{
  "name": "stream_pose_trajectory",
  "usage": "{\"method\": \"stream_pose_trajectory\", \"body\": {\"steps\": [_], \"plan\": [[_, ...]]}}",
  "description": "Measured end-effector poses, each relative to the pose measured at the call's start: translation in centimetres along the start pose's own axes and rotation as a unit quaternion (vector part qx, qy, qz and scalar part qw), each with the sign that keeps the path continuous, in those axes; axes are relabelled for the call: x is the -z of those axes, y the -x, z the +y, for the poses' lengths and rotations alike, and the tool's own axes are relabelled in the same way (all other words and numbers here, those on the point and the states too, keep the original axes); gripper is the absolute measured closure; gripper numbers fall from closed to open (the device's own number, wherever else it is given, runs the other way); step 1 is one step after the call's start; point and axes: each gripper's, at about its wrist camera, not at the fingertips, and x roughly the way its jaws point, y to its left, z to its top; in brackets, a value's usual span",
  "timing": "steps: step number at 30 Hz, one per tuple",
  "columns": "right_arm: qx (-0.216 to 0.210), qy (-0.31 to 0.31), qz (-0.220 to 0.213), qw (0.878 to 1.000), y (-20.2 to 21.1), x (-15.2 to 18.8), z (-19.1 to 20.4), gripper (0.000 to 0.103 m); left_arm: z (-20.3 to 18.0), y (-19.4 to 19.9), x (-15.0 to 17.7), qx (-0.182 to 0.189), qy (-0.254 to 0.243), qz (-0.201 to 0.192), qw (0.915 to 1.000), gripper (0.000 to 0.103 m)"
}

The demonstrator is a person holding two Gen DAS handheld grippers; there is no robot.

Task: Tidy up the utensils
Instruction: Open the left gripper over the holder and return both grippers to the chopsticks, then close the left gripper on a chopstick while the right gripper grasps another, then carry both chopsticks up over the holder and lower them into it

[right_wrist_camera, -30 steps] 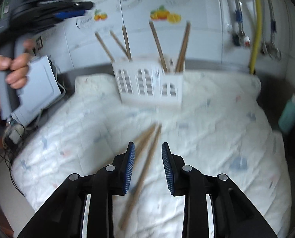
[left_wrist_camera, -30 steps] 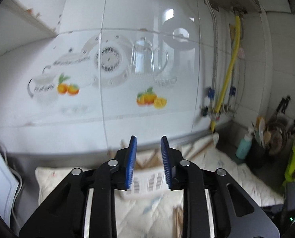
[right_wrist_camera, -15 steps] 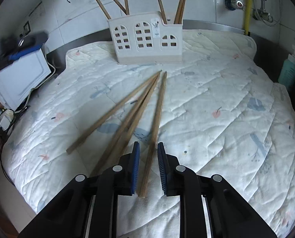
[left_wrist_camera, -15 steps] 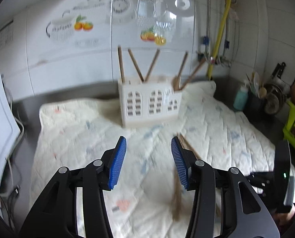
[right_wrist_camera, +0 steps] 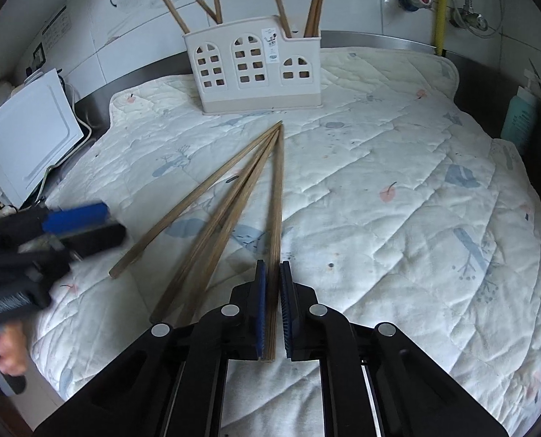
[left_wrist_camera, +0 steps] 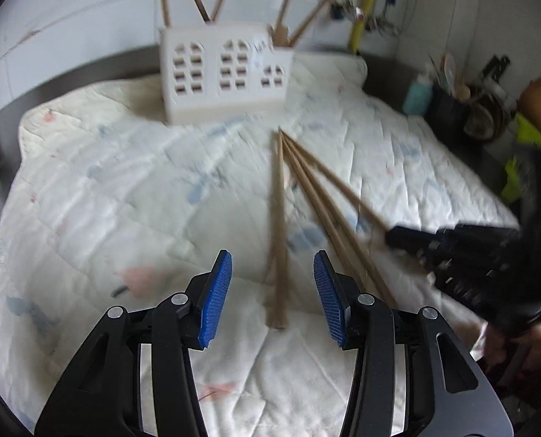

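Several wooden chopsticks fan out on the quilted mat (right_wrist_camera: 398, 182) from a point in front of the white utensil holder (right_wrist_camera: 256, 69), which holds several more upright. My right gripper (right_wrist_camera: 273, 280) is low over the mat, shut on the near end of the rightmost chopstick (right_wrist_camera: 277, 189), which still lies along the mat. The left gripper (left_wrist_camera: 272, 287) hovers open above the near end of the leftmost chopstick (left_wrist_camera: 278, 200), pads well clear of it. The left gripper (right_wrist_camera: 99, 224) also shows at the left of the right wrist view, a hand gripping its handle. The holder (left_wrist_camera: 226, 76) stands at the back.
A white appliance (right_wrist_camera: 30, 138) with cables sits off the mat's left edge. A teal bottle (right_wrist_camera: 521, 116) stands at the right, with a dark utensil pot (left_wrist_camera: 449, 109) and green basket (left_wrist_camera: 525, 134) beyond. A yellow hose (right_wrist_camera: 441, 3) and taps run down the tiled wall.
The left gripper swung down from facing the wall to hover over the mat, and its jaws widened. The right gripper sank to the mat and closed on the rightmost chopstick.
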Motion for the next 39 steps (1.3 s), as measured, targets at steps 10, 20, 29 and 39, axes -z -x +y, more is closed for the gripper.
{"method": "stream_pose_trajectory", "body": {"steps": [10,20,29,39], "plan": [[0.012,-0.002,-0.051,0.999,4.0,-1.3,-1.6,0.097,0.0,-2.5,0.2,0.013,0.017,0.022,0.9995,0.069],[0.011,0.019,-0.115,0.993,8.1,-3.8,-1.1,0.097,-0.4,-2.4,0.5,0.0,0.021,0.013,0.9997,0.084],[0.004,0.03,-0.129,0.991,9.2,-5.1,-0.8,0.097,-0.1,-2.2,-0.1,0.007,0.021,0.013,0.9997,0.097],[-0.011,0.03,-0.148,0.988,11.1,-7.5,-1.7,0.097,0.2,-0.4,-1.9,0.015,0.026,-0.034,0.999,0.098]]}}
